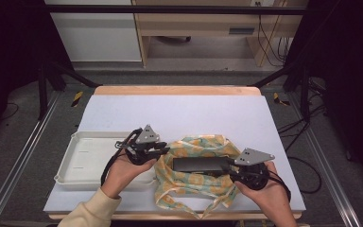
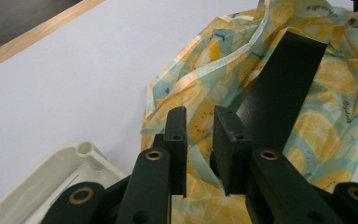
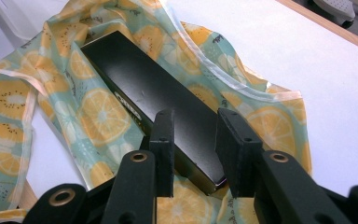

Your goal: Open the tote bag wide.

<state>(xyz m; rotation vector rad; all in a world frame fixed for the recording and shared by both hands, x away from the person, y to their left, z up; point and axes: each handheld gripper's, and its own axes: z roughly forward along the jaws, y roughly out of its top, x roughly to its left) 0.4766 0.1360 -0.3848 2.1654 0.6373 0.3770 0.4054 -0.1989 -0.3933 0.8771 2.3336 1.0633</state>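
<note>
While my left gripper (image 2: 199,126) has its jaws a little apart with only the lemon-print cloth (image 2: 307,126) under them and nothing clamped, my right gripper (image 3: 193,133) keeps its jaws apart above the near end of the black box (image 3: 154,98), and I cannot tell if the pads touch it. The box lies on the cloth, just ahead of both pairs of jaws. I fear that the right jaws pinch only a corner, so the box can twist out; the loose cloth can also drag the box toward the white tray (image 1: 82,161) beside my left hand (image 1: 123,172).
</note>
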